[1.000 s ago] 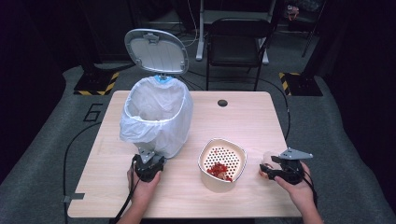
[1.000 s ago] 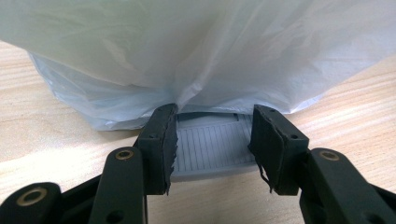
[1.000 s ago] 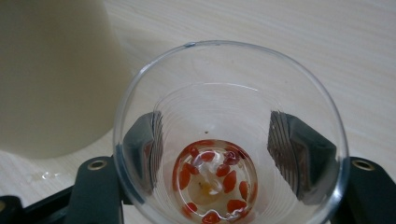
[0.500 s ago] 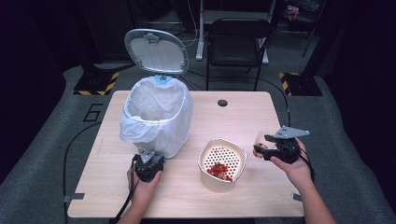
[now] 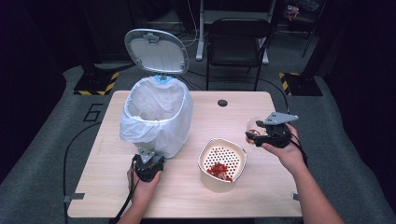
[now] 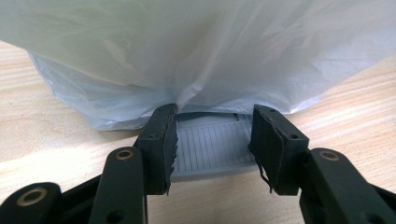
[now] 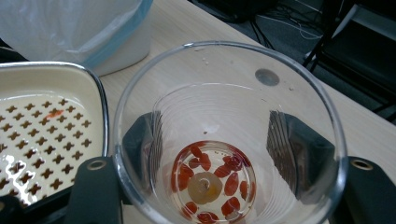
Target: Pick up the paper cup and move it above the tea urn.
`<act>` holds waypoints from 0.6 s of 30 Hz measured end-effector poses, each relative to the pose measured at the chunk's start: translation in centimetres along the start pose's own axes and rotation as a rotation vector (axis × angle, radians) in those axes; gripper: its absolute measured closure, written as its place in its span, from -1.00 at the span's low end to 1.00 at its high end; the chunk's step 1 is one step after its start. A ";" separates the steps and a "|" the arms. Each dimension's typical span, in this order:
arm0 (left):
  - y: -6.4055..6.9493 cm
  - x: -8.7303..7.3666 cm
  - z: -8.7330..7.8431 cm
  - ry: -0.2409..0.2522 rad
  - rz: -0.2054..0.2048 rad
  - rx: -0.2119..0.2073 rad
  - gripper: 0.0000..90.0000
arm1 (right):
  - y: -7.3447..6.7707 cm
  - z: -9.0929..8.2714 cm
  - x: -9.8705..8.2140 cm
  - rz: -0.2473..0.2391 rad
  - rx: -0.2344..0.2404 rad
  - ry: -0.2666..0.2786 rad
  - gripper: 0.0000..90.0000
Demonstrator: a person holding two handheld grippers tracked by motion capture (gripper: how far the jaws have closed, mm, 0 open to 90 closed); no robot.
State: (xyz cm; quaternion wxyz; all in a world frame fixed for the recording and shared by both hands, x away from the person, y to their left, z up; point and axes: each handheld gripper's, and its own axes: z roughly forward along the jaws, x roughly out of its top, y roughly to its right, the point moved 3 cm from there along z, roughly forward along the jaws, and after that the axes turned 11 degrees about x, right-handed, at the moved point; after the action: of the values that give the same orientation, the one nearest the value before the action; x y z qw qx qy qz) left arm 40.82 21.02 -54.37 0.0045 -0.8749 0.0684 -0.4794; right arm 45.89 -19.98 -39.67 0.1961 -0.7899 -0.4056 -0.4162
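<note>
Right now the left gripper sits low near the table's front edge, left of middle, with its fingers closed on the grey ribbed pedal at the foot of the bin. In the left gripper view the two dark pads stand on either side of that pedal, touching its edges, while the white liner bag hangs down over the top of it. The bin stands on the left half of the table, its liner folded out over the rim and its lid tipped up and open behind it.

The right gripper is lifted above the table's right side, toward the right edge, and its fingers grip a clear glass cup at a middling width. In the right gripper view the dark pads show through the glass on both sides of the cup. At the bottom of the cup lie red berries and one pale round piece, in what looks like a little liquid.

Between the two hands, near the front edge and just right of the bin, stands a cream container with a perforated strainer insert; some red bits rest on the insert. The cup is up in the air to the right of this container, apart from it.

A round dark grommet sits near the table's back edge.
</note>
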 end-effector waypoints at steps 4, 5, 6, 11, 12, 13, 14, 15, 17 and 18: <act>0.0 0.0 0.0 -0.004 0.007 0.000 0.13 | 0.3 0.4 1.0 -0.010 0.032 0.020 -0.20; 0.0 0.0 0.0 0.000 -0.001 0.000 0.13 | 0.3 0.5 1.2 -0.009 0.038 0.022 -0.20; 0.1 0.0 0.0 0.001 -0.009 -0.003 0.13 | 0.4 0.6 1.4 -0.018 0.041 0.025 -0.20; -0.1 0.0 0.0 -0.006 0.011 0.001 0.13 | 0.3 1.0 2.4 -0.021 0.091 0.048 -0.19; -0.1 0.0 0.0 -0.006 0.011 0.001 0.13 | 0.3 1.1 2.6 -0.031 0.100 0.058 -0.19; -0.1 0.0 0.0 -0.008 0.012 0.000 0.13 | 0.3 1.2 2.7 -0.040 0.107 0.054 -0.19; -0.1 0.0 0.0 -0.008 0.011 0.000 0.13 | 0.2 1.3 2.8 -0.041 0.113 0.055 -0.19; -0.1 0.0 0.0 -0.006 0.008 -0.001 0.13 | 0.1 1.4 3.0 -0.057 0.116 0.057 -0.19; -0.1 0.0 0.0 -0.008 0.009 0.000 0.13 | -0.2 1.5 3.2 -0.085 0.124 0.053 -0.19; -0.2 0.0 -0.1 -0.017 0.023 -0.002 0.13 | -0.3 1.6 3.4 -0.094 0.127 0.052 -0.19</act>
State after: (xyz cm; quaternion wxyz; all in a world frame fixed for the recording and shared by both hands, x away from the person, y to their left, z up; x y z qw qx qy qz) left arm 40.73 21.19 -54.32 0.0099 -0.8780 0.0790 -0.4720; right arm 47.49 -17.15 -37.85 0.2366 -0.7449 -0.4626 -0.4185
